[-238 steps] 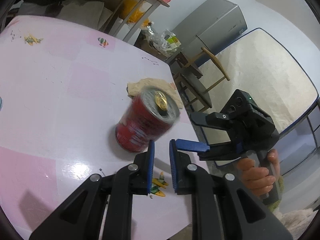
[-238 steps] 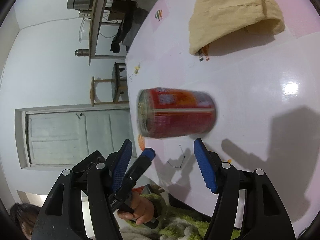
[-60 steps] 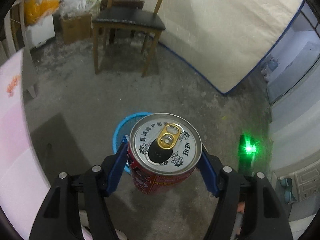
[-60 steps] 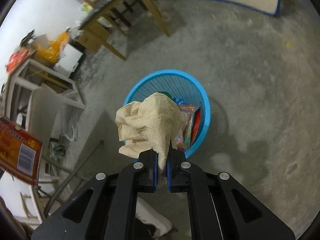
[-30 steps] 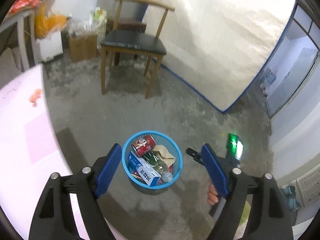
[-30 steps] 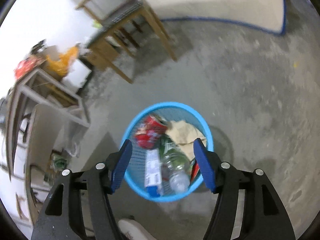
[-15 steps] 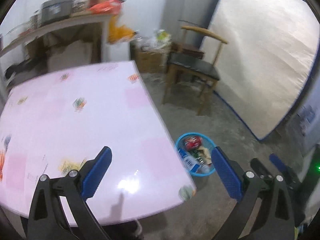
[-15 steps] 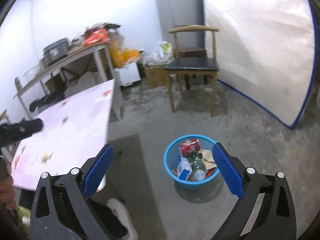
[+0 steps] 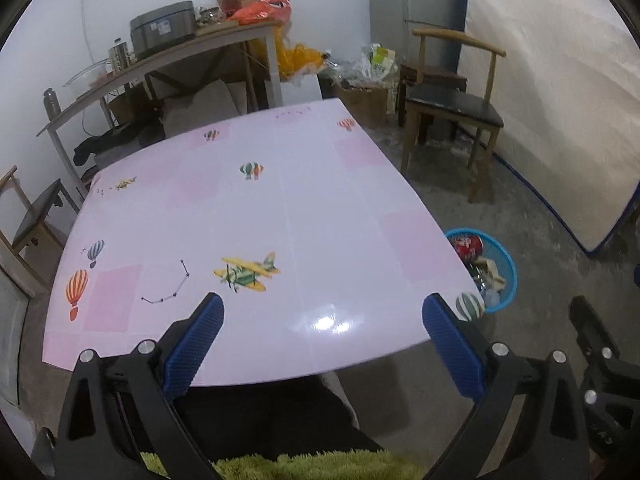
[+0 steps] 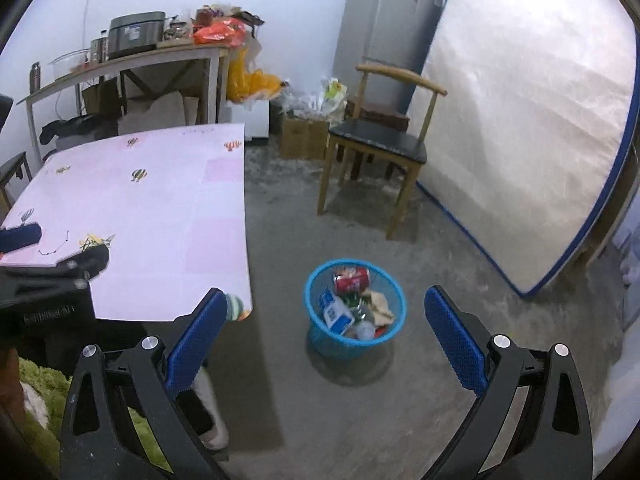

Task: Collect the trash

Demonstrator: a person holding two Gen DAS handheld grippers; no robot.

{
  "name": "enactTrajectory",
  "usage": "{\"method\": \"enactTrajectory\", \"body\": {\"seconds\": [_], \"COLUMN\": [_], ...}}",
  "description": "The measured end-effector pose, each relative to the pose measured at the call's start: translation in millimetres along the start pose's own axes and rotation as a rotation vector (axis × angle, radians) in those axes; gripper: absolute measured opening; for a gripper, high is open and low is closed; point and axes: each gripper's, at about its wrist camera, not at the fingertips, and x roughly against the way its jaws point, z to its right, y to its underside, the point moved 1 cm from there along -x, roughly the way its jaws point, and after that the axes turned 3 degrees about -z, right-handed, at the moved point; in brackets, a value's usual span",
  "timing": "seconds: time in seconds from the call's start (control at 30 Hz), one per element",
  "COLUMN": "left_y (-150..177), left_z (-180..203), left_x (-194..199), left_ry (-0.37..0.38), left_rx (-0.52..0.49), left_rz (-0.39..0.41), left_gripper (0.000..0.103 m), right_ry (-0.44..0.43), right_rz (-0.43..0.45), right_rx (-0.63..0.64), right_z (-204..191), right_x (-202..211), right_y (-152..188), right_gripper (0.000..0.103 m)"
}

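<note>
**Both grippers empty, trash lying in the blue basket**

From the left wrist, the left gripper (image 9: 322, 338) is hanging over the near edge of the pink bench (image 9: 280, 208), its blue pads spread as wide as they go after just opening, with nothing between them. The bench top is showing only its printed balloons and a little aeroplane. Just beyond the bench's right corner, the blue basket (image 9: 509, 280) is sitting on the concrete floor, partly hidden by that corner, with the red can (image 9: 467, 246) resting inside it. A wooden chair (image 9: 454, 100) is standing farther back from the bench's right side.

From the right wrist, the right gripper (image 10: 324, 330) is pointing down at the floor to the right of the bench (image 10: 168, 200), its jaws likewise having just opened wide and gripping nothing. The basket (image 10: 320, 344) is standing between the pads in this view, holding the can (image 10: 352, 278), a crumpled tan paper (image 10: 380, 302), a white-and-blue carton (image 10: 334, 314) and a plastic bottle. The left gripper's black body (image 10: 48, 280) is poking in over the bench's near edge.
</note>
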Motion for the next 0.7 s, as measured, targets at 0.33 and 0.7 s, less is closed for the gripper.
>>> {"method": "enactTrajectory", "body": {"seconds": [0.33, 0.7], "left_y": [5.4, 3.9], "left_z": [-0.8, -10.9], "left_x": [-8.5, -10.5], "left_ry": [0.064, 0.051], "left_rx": [0.031, 0.112], "left_rz": [-0.055, -0.070], "left_gripper": [0.097, 0.097], "right_ry": [0.007, -0.010], "right_rz": [-0.063, -0.073], "right_rx": [-0.053, -0.062], "right_z": [-5.8, -9.8], "right_x": [-3.1, -2.4], "right_y": [5.0, 7.9], "right_gripper": [0.095, 0.095]}}
